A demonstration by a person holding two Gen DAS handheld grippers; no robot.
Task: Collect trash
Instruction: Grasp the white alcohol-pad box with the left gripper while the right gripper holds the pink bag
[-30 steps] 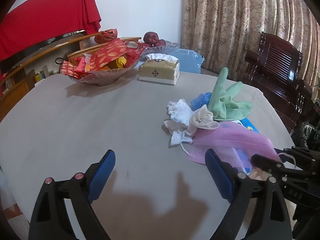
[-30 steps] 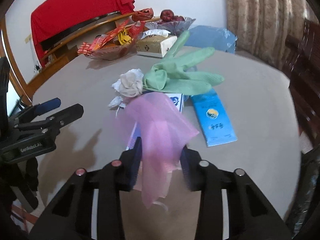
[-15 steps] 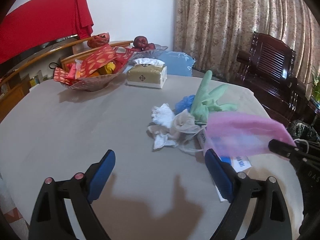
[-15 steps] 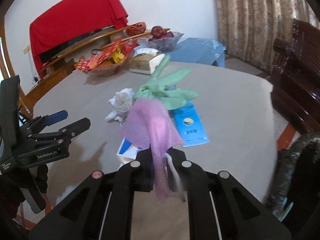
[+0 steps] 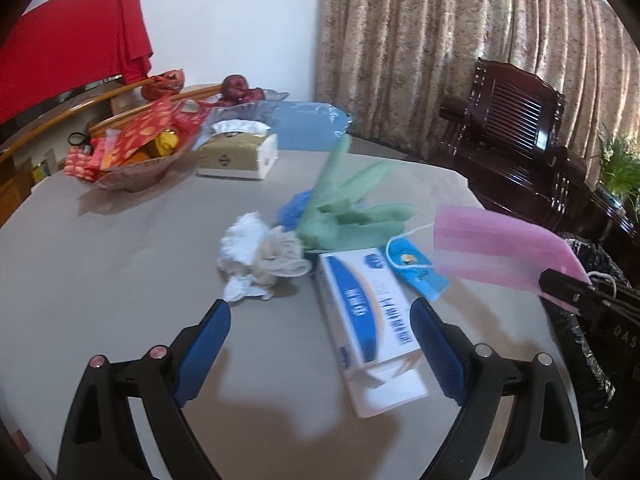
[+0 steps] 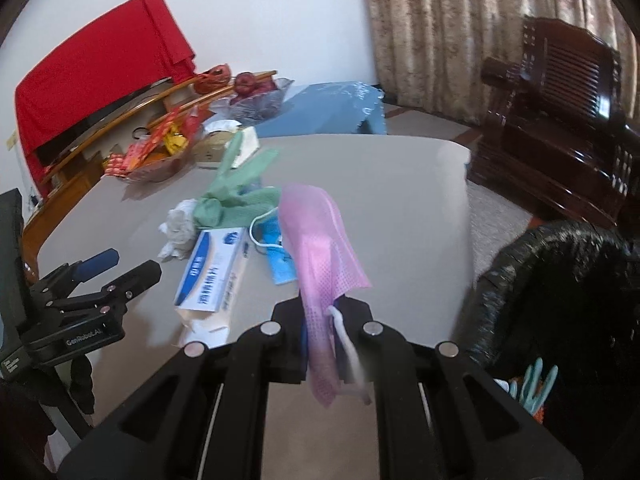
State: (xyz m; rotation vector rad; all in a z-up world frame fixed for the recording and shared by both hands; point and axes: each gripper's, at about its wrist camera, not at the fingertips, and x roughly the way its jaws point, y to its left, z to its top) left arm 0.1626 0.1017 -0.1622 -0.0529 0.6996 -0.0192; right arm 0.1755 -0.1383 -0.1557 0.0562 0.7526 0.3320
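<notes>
Two grippers: our right gripper (image 6: 320, 312) fingers clamp a thin pink pleated mask (image 6: 316, 232) past the worktop (image 6: 400, 208) edge; left gripper (image 5: 320, 344) fingers apart.

White wall (image 5: 224, 20), patterned curtains (image 5: 440, 40), dark wooden armchair (image 5: 516, 120), red cloth (image 6: 92, 80) over sideboard.

Right gripper (image 6: 320, 320) closed on pink mask (image 6: 316, 240), mask lifted off table (image 6: 400, 184), box (image 5: 368, 320) uncovered
</notes>
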